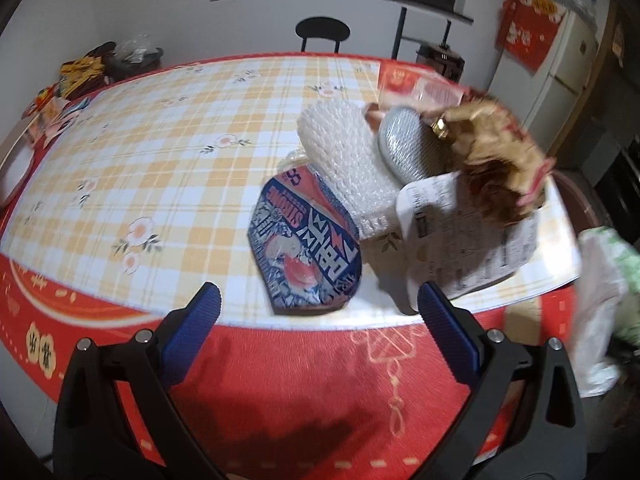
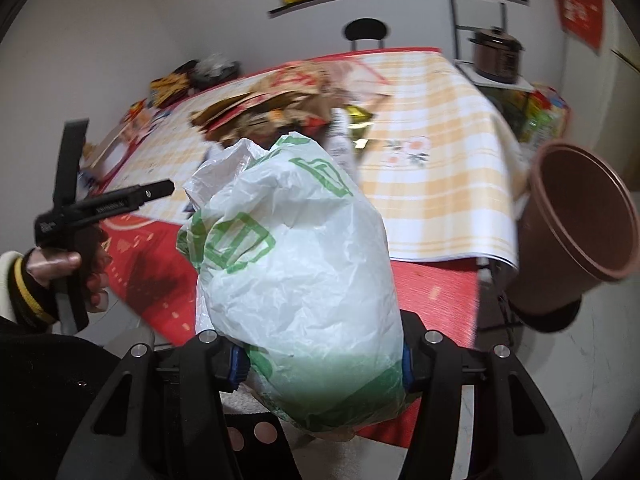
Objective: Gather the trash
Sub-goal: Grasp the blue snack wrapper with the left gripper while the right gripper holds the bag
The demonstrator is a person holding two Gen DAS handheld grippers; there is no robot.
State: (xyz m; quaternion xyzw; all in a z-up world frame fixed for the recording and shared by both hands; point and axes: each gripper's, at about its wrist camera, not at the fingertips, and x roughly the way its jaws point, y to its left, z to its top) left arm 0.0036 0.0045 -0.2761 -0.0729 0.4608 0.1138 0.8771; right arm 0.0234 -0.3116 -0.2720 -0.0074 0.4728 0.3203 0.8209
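Observation:
My left gripper [image 1: 319,303] stands open above the table's near edge, with nothing between its blue pads [image 1: 208,304]. Just beyond it lies a blue printed snack wrapper [image 1: 308,248]. Behind that are a piece of bubble wrap [image 1: 344,160], a white printed leaflet [image 1: 472,232], a grey oval object [image 1: 404,148] and a crumpled brown paper bag [image 1: 496,152]. My right gripper [image 2: 320,364] is shut on a bulging white plastic bag with green print [image 2: 300,272], held off the table's corner. A hand [image 2: 64,264] holds the left gripper [image 2: 122,156] at the left of the right wrist view.
A brown plastic bin [image 2: 580,220] stands tilted in view at the right, beside the table's corner. The checked tablecloth [image 1: 140,152] has a red border. More packets [image 1: 80,72] lie at its far left. A black chair [image 1: 322,32] and a fridge [image 1: 560,68] stand behind.

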